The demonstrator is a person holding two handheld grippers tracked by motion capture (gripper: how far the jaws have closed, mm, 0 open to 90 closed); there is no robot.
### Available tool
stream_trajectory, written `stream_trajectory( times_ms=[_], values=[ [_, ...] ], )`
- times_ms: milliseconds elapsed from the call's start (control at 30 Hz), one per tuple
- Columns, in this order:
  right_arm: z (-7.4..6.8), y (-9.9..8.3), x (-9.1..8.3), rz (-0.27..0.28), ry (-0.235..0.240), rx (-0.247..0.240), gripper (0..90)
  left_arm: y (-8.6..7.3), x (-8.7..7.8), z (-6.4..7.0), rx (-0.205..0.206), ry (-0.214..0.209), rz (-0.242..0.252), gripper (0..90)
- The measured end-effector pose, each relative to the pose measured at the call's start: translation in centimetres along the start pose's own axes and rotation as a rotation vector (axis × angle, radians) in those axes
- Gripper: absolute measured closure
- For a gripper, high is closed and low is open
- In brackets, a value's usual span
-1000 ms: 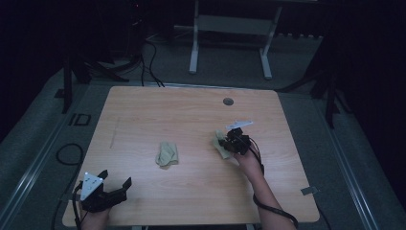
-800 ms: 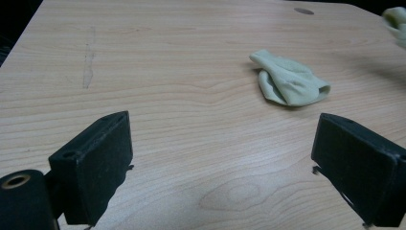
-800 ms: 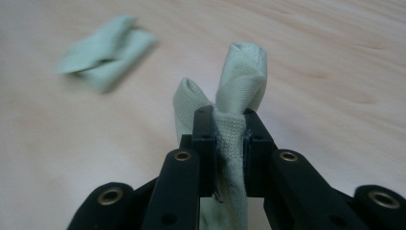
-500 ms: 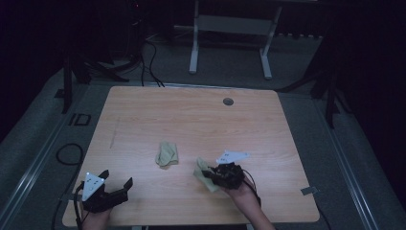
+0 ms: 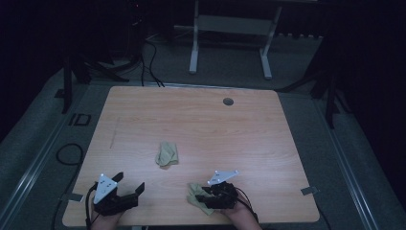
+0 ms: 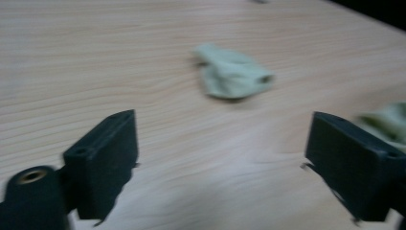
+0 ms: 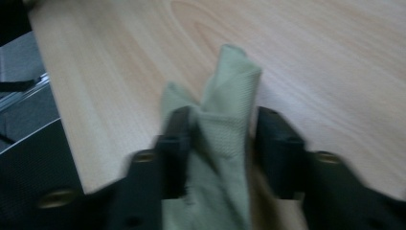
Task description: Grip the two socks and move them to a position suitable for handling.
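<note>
A crumpled pale green cloth (image 5: pixel 167 154) lies near the middle of the wooden table (image 5: pixel 201 124); the left gripper view shows it ahead (image 6: pixel 232 72). A second green cloth (image 5: pixel 196 200) is at the table's near edge, pinched between the jaws of my right gripper (image 5: pixel 201 192). In the right gripper view that cloth (image 7: pixel 225 129) stands bunched between the two black jaws of my right gripper (image 7: pixel 222 139). My left gripper (image 5: pixel 129 181) rests at the near left corner, jaws wide apart, nothing between them (image 6: pixel 222 148). The held cloth (image 6: pixel 388 122) shows at the right edge of that view.
A small dark round grommet (image 5: pixel 228 101) sits near the table's far edge. Beyond the table stand a white metal frame (image 5: pixel 230 43) and cables on a grey floor. The table's near edge (image 7: pixel 62 139) is close under the right gripper.
My right gripper has carried its green cloth from the right middle of the table toward the near edge and leftward. The left gripper has stayed in place.
</note>
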State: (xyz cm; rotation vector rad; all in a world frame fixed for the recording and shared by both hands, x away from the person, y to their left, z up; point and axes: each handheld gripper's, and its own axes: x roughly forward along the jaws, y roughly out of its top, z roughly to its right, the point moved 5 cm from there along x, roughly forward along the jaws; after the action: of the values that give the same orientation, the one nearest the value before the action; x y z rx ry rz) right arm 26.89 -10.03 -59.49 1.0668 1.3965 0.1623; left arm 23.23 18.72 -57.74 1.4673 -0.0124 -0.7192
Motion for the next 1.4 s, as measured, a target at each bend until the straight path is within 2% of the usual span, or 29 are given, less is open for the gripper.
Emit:
stream_trajectory(
  times_ms=[67,100,133,167,200,267,333,433,500,533,600,733,833,900,967,1033,1067,1200,1233,1300,1333,1400],
  values=[
    [0.3,0.4,-0.9,0.015,-0.030,-0.013,46.6,0.3,0.5,1.5,-0.004,-0.072,-0.019,13.3],
    [0.3,0.7,-1.5,0.027,-0.044,-0.021,45.9,0.5,0.7,2.1,-0.010,-0.100,-0.027,16.3],
    [0.3,0.7,-1.5,0.027,-0.044,-0.021,45.9,0.5,0.7,2.1,-0.010,-0.100,-0.027,16.5],
    [0.4,0.9,-1.9,0.037,-0.046,-0.026,45.6,0.8,1.4,3.6,-0.005,-0.164,-0.053,16.5],
    [0.2,1.4,-3.1,0.060,-0.045,-0.032,46.1,0.9,1.8,4.4,0.012,-0.190,-0.068,21.1],
    [-0.5,1.7,-3.9,0.080,-0.029,-0.054,47.7,1.1,2.7,5.7,0.061,-0.244,-0.112,22.7],
    [-1.1,1.7,-4.0,0.070,-0.027,-0.086,49.8,1.0,3.8,6.8,0.101,-0.291,-0.158,28.4],
    [-1.2,1.1,-3.2,0.032,-0.023,-0.098,51.4,0.8,5.5,7.8,0.119,-0.359,-0.224,32.0],
    [-1.4,0.6,-2.6,0.016,-0.013,-0.103,51.8,0.9,6.3,8.6,0.131,-0.418,-0.238,32.8],
    [-1.4,0.5,-2.4,0.013,-0.010,-0.106,52.9,1.0,6.6,9.0,0.151,-0.454,-0.240,32.7],
    [-1.5,0.2,-2.1,0.002,-0.001,-0.114,54.3,1.3,7.3,9.5,0.213,-0.465,-0.231,32.8],
    [-1.6,-0.1,-1.8,-0.014,-0.004,-0.131,58.0,2.3,8.9,9.3,0.226,-0.525,-0.231,34.4],
    [-1.7,0.0,-2.0,-0.008,-0.007,-0.149,58.0,2.4,9.8,9.2,0.239,-0.564,-0.271,36.5],
    [-1.9,0.2,-2.2,0.002,-0.008,-0.151,57.9,2.3,10.2,9.0,0.267,-0.554,-0.306,40.5],
    [-2.0,0.4,-2.5,0.015,-0.010,-0.157,57.9,2.1,10.3,8.9,0.283,-0.571,-0.339,43.4],
    [-2.1,0.5,-2.7,0.023,-0.004,-0.159,57.9,1.9,10.5,8.8,0.290,-0.576,-0.358,50.5],
    [-2.1,0.6,-2.7,0.021,-0.003,-0.164,57.9,1.8,10.5,8.7,0.291,-0.574,-0.364,50.8],
    [-2.1,0.3,-2.1,0.002,-0.012,-0.177,60.0,1.3,10.8,8.8,0.301,-0.584,-0.380,61.4],
    [-2.2,0.3,-2.0,-0.002,-0.007,-0.177,63.9,1.2,10.8,8.9,0.310,-0.584,-0.384,64.3],
    [-2.3,0.2,-1.8,-0.010,-0.001,-0.187,67.6,1.0,10.9,9.0,0.302,-0.585,-0.388,72.1],
    [-2.3,0.2,-1.8,-0.016,0.004,-0.187,74.3,0.9,10.9,9.1,0.304,-0.578,-0.392,76.7],
    [-2.4,0.2,-1.7,-0.020,0.013,-0.188,81.9,0.8,11.0,9.2,0.304,-0.566,-0.394,87.0]
  ],
)
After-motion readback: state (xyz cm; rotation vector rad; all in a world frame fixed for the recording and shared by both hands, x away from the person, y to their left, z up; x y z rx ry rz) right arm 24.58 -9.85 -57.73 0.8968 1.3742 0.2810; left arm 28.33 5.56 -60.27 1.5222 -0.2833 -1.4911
